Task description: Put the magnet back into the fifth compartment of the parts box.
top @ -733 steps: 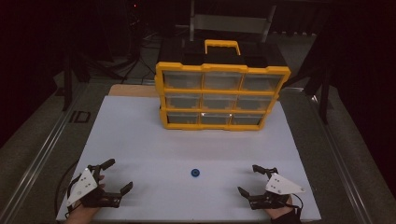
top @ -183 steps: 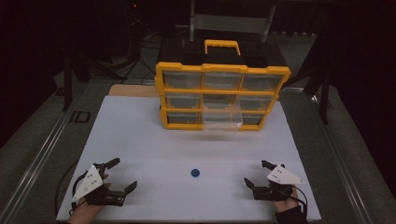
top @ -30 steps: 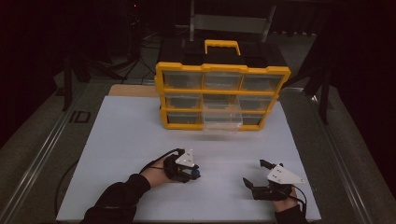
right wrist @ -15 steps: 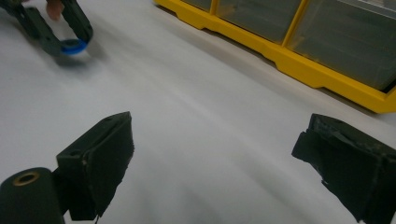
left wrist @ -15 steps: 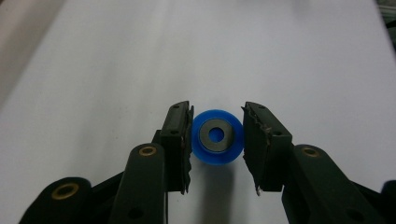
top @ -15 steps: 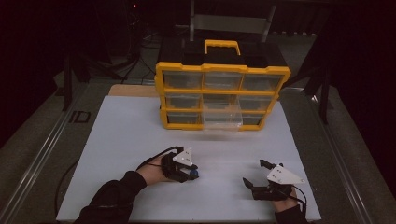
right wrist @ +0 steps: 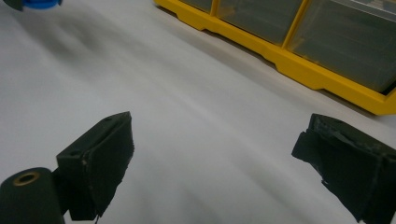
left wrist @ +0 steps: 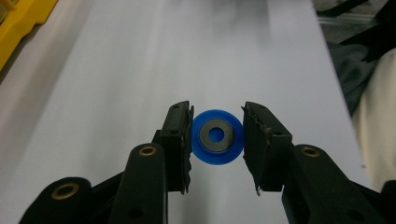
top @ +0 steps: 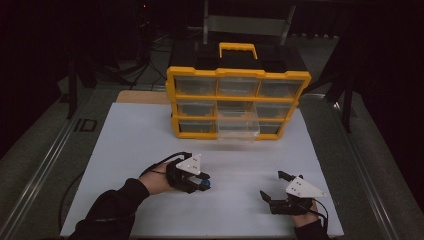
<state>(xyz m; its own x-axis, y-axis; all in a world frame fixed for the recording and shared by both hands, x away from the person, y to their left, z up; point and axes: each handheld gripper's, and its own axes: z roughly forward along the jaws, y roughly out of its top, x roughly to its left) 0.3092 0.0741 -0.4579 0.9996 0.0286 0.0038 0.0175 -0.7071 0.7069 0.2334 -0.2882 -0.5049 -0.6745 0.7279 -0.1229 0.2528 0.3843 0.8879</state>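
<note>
Since a moment ago, our left gripper (top: 202, 183) has lifted a little off the white table (top: 125, 150), and the small blue ring (left wrist: 217, 136) has come up with it. Our left hand (top: 155, 180) is nearest to us, with a dark sleeve behind it. In the left gripper view, the two black jaws squeeze the blue ring from both sides, and it has a grey washer in its middle. So this gripper is clenched on the ring and holds it just above the table. Our right gripper (top: 272, 187) rests low on the table on the other side, well apart from the ring. Its jaws stand wide, with nothing between them. Farther away stands the yellow drawer box (top: 239, 102) with its see-through drawers. One clear drawer (top: 238, 125) in the bottom row is pulled out toward us. We think the pick-up part is done now, because the ring is off the table. What is left, we guess, is to carry the ring over to the pulled-out drawer, drop it in, and then push the drawer shut.
</note>
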